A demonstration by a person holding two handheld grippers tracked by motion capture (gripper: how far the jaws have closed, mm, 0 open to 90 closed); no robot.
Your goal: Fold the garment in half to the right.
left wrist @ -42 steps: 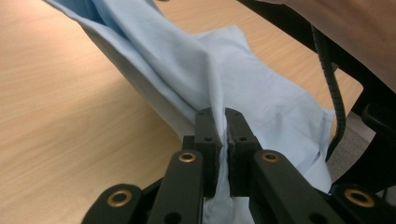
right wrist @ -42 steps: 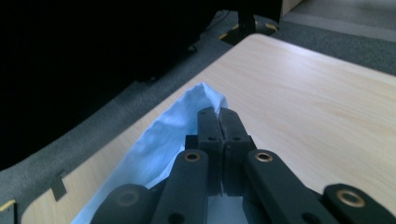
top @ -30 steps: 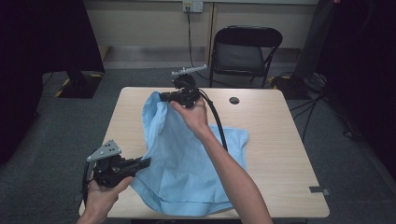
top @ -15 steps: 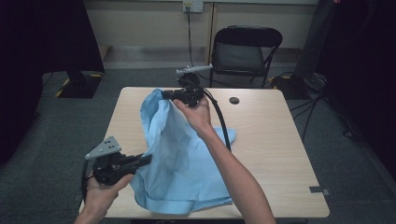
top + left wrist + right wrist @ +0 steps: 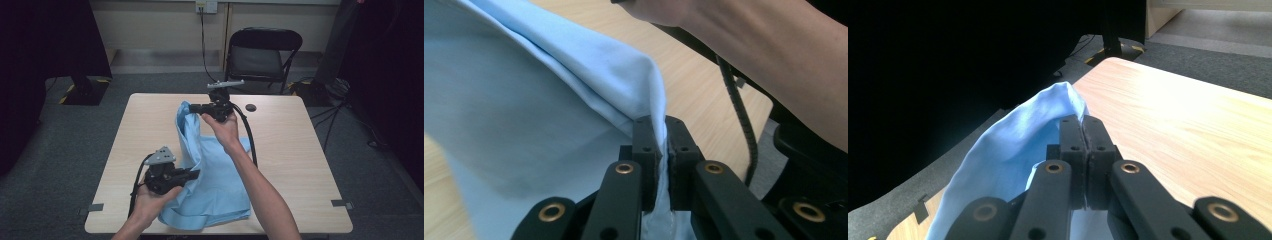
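— Light blue cloth: where?
— Draped over the near middle of the worktop, lower part pooled toward the near edge, one edge pulled up into a ridge between the two grippers.

— Jaws?
— Left gripper pinching a fold of the cloth low down, near the front; pressed together on the fabric, seen closely in the left gripper view. Right gripper pinching the raised top corner, farther back and off the wood; pressed together with the cloth edge caught between, as in the right gripper view.

— Surface?
— Pale wood grain, rectangular, bare to either side of the cloth. Small dark round object lying near the far edge, just beyond the right hand.

— Room?
— Grey carpet all round. Black folding chair behind the far edge, wall socket with a cable hanging down above it, dark drapes at both sides, yellow-black tape on the floor at the far left.

— Against a second ago?
— Left gripper shifted inward, from the near left corner toward the cloth's middle — ridge now steeper and narrower. Right gripper a little lower and nearer. Right flap of the cloth drawn in, more bare wood showing there. Both grips unchanged.
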